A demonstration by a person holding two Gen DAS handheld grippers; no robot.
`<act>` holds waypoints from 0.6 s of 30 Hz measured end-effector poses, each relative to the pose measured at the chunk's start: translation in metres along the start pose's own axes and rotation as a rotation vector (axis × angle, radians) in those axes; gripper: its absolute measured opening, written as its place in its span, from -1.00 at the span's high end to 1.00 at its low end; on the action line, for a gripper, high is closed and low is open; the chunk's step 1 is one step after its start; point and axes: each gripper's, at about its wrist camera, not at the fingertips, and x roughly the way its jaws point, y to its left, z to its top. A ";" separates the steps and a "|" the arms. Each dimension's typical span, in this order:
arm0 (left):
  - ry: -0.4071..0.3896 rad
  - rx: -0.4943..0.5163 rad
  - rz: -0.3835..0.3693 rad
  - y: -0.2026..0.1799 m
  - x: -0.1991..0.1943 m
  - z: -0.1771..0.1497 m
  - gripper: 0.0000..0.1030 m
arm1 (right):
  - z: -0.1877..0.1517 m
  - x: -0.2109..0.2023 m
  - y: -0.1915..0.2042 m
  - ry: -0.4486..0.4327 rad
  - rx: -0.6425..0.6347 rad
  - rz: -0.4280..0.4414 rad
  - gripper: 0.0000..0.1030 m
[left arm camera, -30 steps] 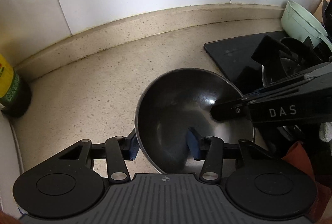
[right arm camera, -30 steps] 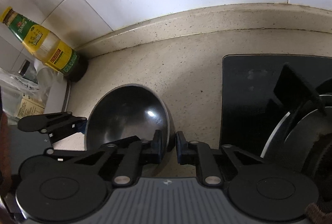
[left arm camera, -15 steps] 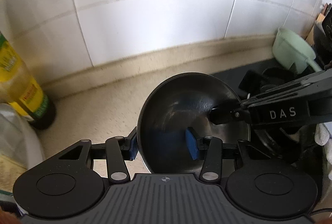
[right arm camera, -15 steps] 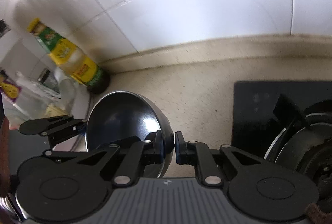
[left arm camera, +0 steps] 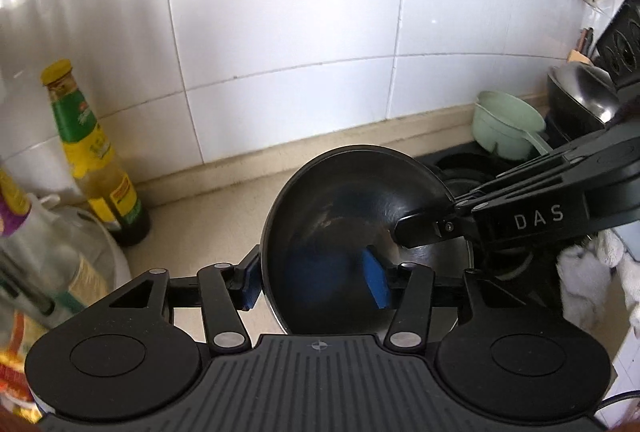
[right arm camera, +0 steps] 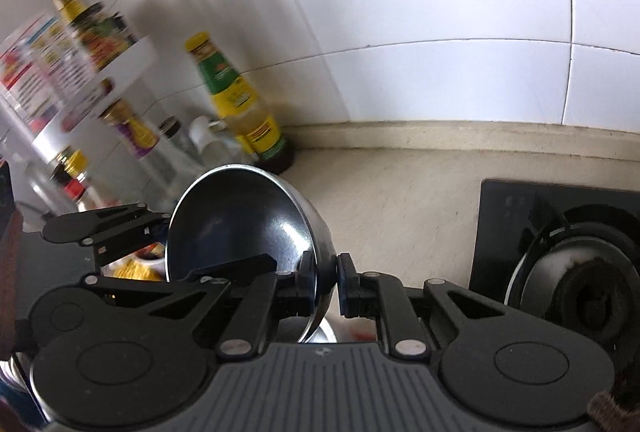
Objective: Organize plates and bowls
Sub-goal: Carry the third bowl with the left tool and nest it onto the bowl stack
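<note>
Bowl: the dark metal bowl (left arm camera: 360, 228) hung in the air above the table (right arm camera: 400, 199), tipped steeply so its hollow faced the left camera.
Left gripper: the left gripper (left arm camera: 316, 284) straddled the near-left rim, one blue pad outside the wall and one inside; the jaws stood fairly wide, and whether both pads pressed the metal could not be told.
Right gripper: the right gripper (right arm camera: 325, 284) pinched the opposite rim, jaws drawn close on the thin wall, one pad inside and one outside.
Position: the bowl sat between the sauce bottle (left arm camera: 96, 159) on the left and the stove (right arm camera: 568, 264) on the right, clear of both.
Slip risk: the wall looked smooth and curved, and each hold took only a narrow strip of rim. If either side loosened, the bowl would likely swing on the other hold and drop to the table.
Twist risk: two holds on one rigid rim meant that uneven moves of the hands could lever the rim out of a pad.
Left hazard: a crowd of bottles (right arm camera: 76, 43) stood close on the left, so a leftward swing could knock one over.
Right hazard: a green bowl (left arm camera: 504, 127) and dark pots sat by the stove; a careless set-down there could clash with them.
</note>
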 end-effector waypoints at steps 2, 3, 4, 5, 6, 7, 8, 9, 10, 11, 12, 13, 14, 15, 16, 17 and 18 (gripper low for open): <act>0.008 -0.007 0.001 -0.004 -0.003 -0.009 -0.18 | -0.010 -0.004 0.005 0.020 -0.005 0.004 0.77; 0.014 -0.010 0.005 -0.006 -0.003 -0.014 -0.18 | -0.015 -0.003 0.007 0.033 -0.008 0.006 0.76; 0.024 -0.017 0.009 -0.006 -0.003 -0.018 -0.18 | -0.020 -0.001 0.008 0.045 -0.010 0.007 0.77; 0.036 -0.026 0.010 -0.006 -0.001 -0.023 -0.18 | -0.026 0.000 0.010 0.061 -0.009 0.010 0.76; 0.047 -0.035 0.013 -0.006 0.000 -0.026 -0.18 | -0.030 0.003 0.011 0.076 -0.008 0.010 0.76; 0.056 -0.041 0.019 -0.008 -0.001 -0.032 -0.18 | -0.035 0.006 0.012 0.089 -0.005 0.011 0.76; 0.063 -0.046 0.022 -0.008 0.000 -0.036 -0.18 | -0.039 0.010 0.012 0.108 0.002 0.015 0.76; 0.071 -0.051 0.022 -0.009 0.001 -0.039 -0.17 | -0.042 0.014 0.012 0.123 0.004 0.018 0.76; 0.078 -0.059 0.020 -0.009 0.001 -0.044 -0.17 | -0.046 0.017 0.012 0.135 0.003 0.018 0.76; 0.085 -0.066 0.019 -0.009 0.003 -0.047 -0.17 | -0.050 0.020 0.012 0.144 0.005 0.015 0.76; 0.089 -0.071 0.020 -0.009 0.004 -0.050 -0.16 | -0.052 0.022 0.011 0.152 0.008 0.014 0.76; 0.091 -0.071 0.024 -0.009 0.007 -0.054 -0.15 | -0.054 0.024 0.010 0.158 0.006 0.010 0.76; 0.096 -0.071 0.031 -0.010 0.010 -0.057 -0.13 | -0.056 0.026 0.010 0.154 0.000 0.001 0.76; 0.104 -0.072 0.039 -0.011 0.013 -0.059 -0.11 | -0.058 0.028 0.012 0.149 -0.020 -0.011 0.76; 0.106 -0.072 0.050 -0.011 0.016 -0.063 -0.11 | -0.059 0.031 0.014 0.143 -0.034 -0.024 0.76; 0.104 -0.071 0.062 -0.012 0.018 -0.066 -0.08 | -0.061 0.033 0.015 0.139 -0.046 -0.039 0.75; 0.100 -0.069 0.079 -0.012 0.020 -0.069 -0.10 | -0.063 0.036 0.018 0.135 -0.067 -0.048 0.75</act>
